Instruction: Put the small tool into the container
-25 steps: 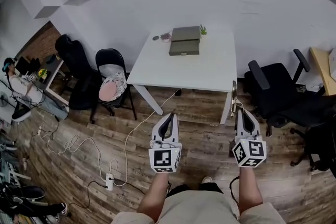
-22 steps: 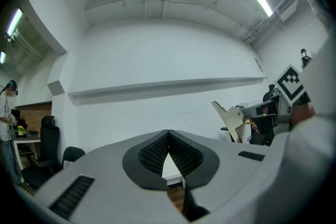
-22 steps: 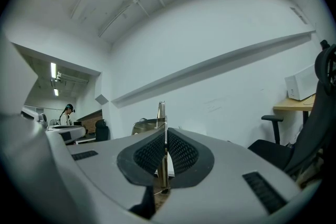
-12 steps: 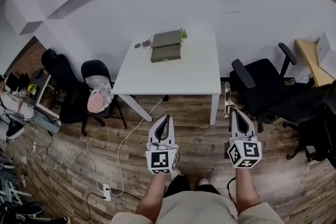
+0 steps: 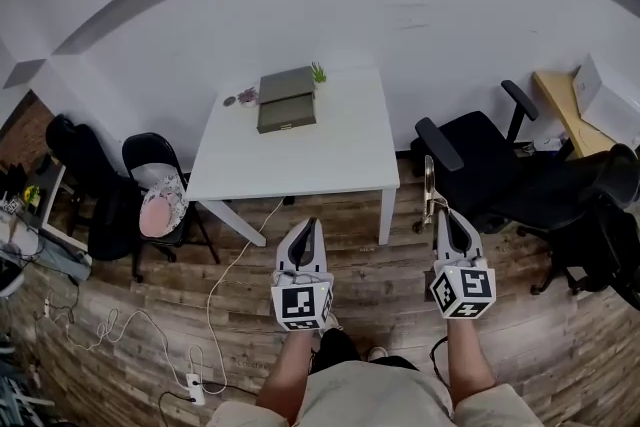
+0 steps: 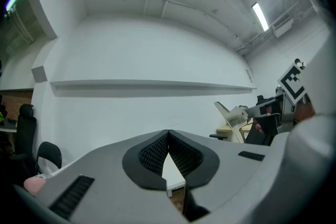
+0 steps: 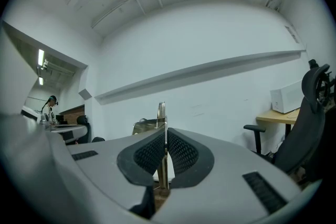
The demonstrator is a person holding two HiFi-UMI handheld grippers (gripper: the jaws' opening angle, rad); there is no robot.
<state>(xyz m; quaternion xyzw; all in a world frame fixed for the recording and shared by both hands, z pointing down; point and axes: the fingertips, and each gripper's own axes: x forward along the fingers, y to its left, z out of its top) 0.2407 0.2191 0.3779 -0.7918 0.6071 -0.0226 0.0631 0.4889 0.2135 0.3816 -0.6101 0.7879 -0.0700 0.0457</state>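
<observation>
Right claw (image 7: pixel 165 134) is shown clamped on a thin brass tool (image 7: pixel 161 113), seen at frame centre; left claw (image 6: pixel 168 136) is closed tip to tip.

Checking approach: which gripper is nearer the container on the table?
Left. The left gripper faces the container across the table; the right gripper, holding the tool, is farther right.

The right tongs (image 7: pixel 166 132) cover part of the small tool (image 7: pixel 161 113); the container (image 5: pixel 287 99) hides its inside.

The tool (image 5: pixel 429 183) is brassy, the container (image 5: pixel 287 100) olive-grey, the table (image 5: pixel 305 160) white.
</observation>
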